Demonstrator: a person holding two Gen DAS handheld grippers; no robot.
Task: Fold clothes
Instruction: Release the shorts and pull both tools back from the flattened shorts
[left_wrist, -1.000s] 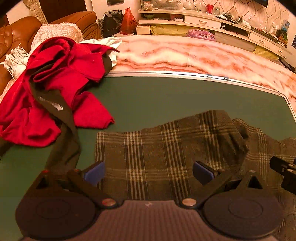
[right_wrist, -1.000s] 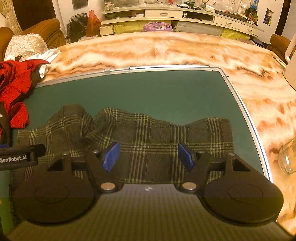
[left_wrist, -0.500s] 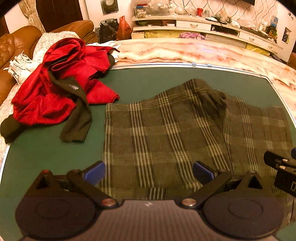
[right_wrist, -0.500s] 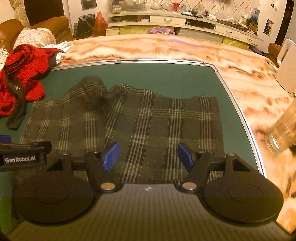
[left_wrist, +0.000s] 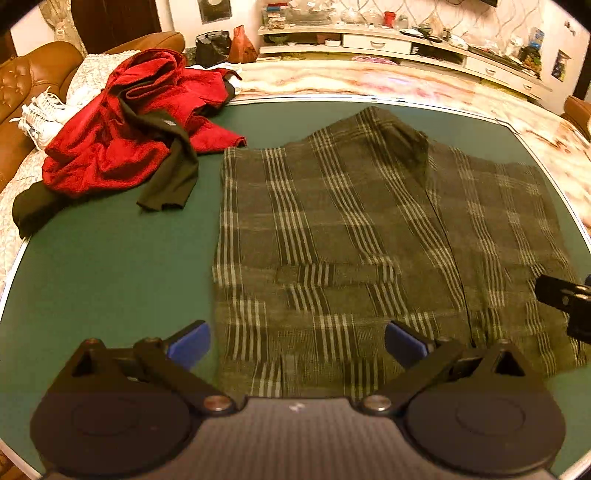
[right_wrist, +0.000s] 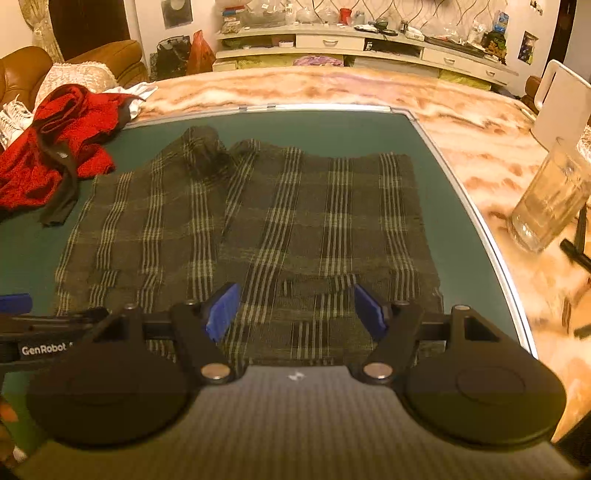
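A dark plaid shirt (left_wrist: 351, 229) lies spread flat on the green mat (left_wrist: 110, 266), collar at the far side; it also shows in the right wrist view (right_wrist: 258, 221). My left gripper (left_wrist: 297, 341) is open and empty, raised above the shirt's near left hem. My right gripper (right_wrist: 293, 308) is open and empty above the near right hem. The right gripper's tip (left_wrist: 565, 299) shows at the right edge of the left wrist view, and the left gripper's body (right_wrist: 33, 339) at the left edge of the right wrist view.
A crumpled red and black garment (left_wrist: 129, 133) lies at the mat's far left, seen also in the right wrist view (right_wrist: 44, 162). A glass mug (right_wrist: 550, 199) stands on the marble table (right_wrist: 480, 140) to the right of the mat. A sofa (left_wrist: 22, 92) is far left.
Both grippers have pulled back and risen from the shirt, so the whole shirt is now in view. Both stay open and empty.
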